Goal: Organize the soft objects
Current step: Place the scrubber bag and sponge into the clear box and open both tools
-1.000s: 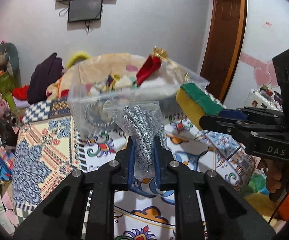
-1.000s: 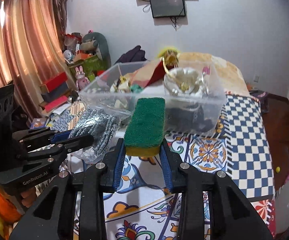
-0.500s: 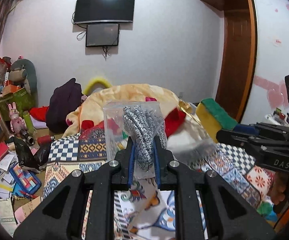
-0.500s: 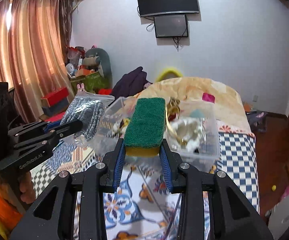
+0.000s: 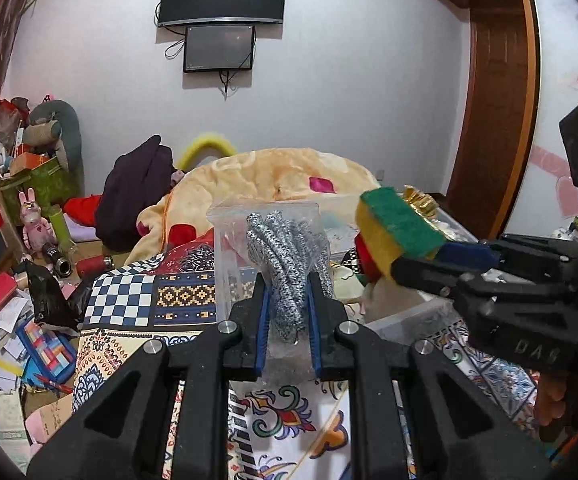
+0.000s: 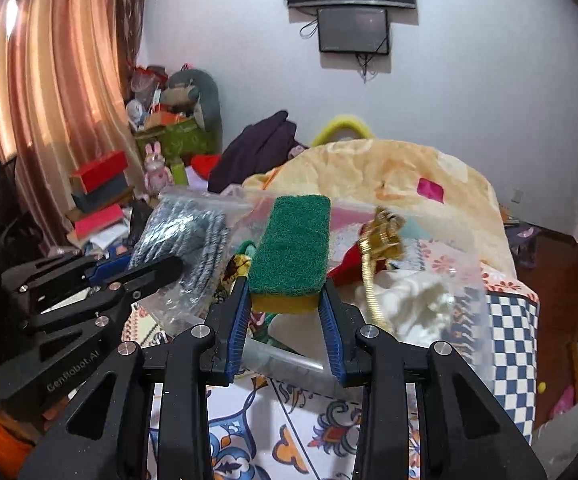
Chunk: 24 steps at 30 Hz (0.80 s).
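Observation:
My left gripper (image 5: 287,312) is shut on a clear plastic bag of black-and-white cord (image 5: 281,256), held upright above the patterned bedspread. From the right wrist view the same bag (image 6: 187,236) hangs at the left in the left gripper (image 6: 157,270). My right gripper (image 6: 285,312) is shut on a green-and-yellow sponge (image 6: 293,240); the sponge (image 5: 393,226) also shows at the right of the left wrist view. Both items hover over the near edge of a clear plastic bin (image 6: 289,360) holding a white cloth (image 6: 413,300), a red piece and gold trim (image 6: 381,236).
A patterned bedspread (image 5: 281,420) covers the bed, with a peach blanket (image 5: 281,172) heaped behind the bin. Boxes, toys and papers (image 5: 17,280) clutter the floor at the left. A dark garment (image 5: 137,184) lies by the wall. A wooden door (image 5: 493,120) stands right.
Both grippers moved forward and a little up with their loads; the bin, farther ahead a second ago, now lies right under the bag and sponge. Neither grip changed.

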Motion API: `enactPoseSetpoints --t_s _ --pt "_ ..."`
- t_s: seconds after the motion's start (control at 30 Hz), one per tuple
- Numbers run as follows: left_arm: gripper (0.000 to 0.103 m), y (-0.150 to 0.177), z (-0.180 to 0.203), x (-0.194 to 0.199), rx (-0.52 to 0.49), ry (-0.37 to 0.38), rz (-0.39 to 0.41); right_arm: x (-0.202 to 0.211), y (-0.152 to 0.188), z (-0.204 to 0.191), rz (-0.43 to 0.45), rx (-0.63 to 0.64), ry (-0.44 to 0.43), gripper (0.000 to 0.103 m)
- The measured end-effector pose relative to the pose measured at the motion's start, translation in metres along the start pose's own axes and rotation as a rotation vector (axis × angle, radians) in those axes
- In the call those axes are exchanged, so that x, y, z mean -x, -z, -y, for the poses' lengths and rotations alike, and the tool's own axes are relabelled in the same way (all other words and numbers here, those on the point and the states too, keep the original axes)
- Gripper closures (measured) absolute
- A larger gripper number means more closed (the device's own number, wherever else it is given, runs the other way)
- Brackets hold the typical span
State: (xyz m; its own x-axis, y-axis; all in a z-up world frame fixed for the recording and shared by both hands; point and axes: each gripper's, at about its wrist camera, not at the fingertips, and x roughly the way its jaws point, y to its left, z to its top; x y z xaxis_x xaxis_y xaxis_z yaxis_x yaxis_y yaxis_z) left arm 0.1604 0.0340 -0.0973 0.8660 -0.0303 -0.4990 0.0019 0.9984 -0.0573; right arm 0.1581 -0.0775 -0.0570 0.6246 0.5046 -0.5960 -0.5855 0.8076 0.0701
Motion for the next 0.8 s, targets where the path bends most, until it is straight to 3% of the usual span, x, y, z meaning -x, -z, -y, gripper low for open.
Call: enactPoseSetpoints --t_s 0.3,0.37,0.43,0.57,0.8 --pt "0.084 0.003 0.0 -0.008 -0.003 -0.032 -0.021 -0.014 0.009 0.004 -0.067 -0.044 -0.025 0.07" --pt "0.082 0.004 0.0 -0.007 -0.006 -0.044 -0.014 -0.011 0.009 0.004 -0.068 -0.037 -0.022 0.065" --pt "0.077 0.004 0.001 -0.003 -0.009 -0.037 -0.011 -0.007 0.008 0.003 -0.067 -0.028 -0.017 0.053" --pt "0.062 0.003 0.004 0.011 -0.018 -0.038 0.02 0.004 0.01 0.0 -0.054 -0.01 -0.014 0.05" --pt "0.062 -0.012 0.004 0.049 0.002 0.016 0.097 0.048 0.006 -0.002 0.059 0.005 -0.009 0.05"
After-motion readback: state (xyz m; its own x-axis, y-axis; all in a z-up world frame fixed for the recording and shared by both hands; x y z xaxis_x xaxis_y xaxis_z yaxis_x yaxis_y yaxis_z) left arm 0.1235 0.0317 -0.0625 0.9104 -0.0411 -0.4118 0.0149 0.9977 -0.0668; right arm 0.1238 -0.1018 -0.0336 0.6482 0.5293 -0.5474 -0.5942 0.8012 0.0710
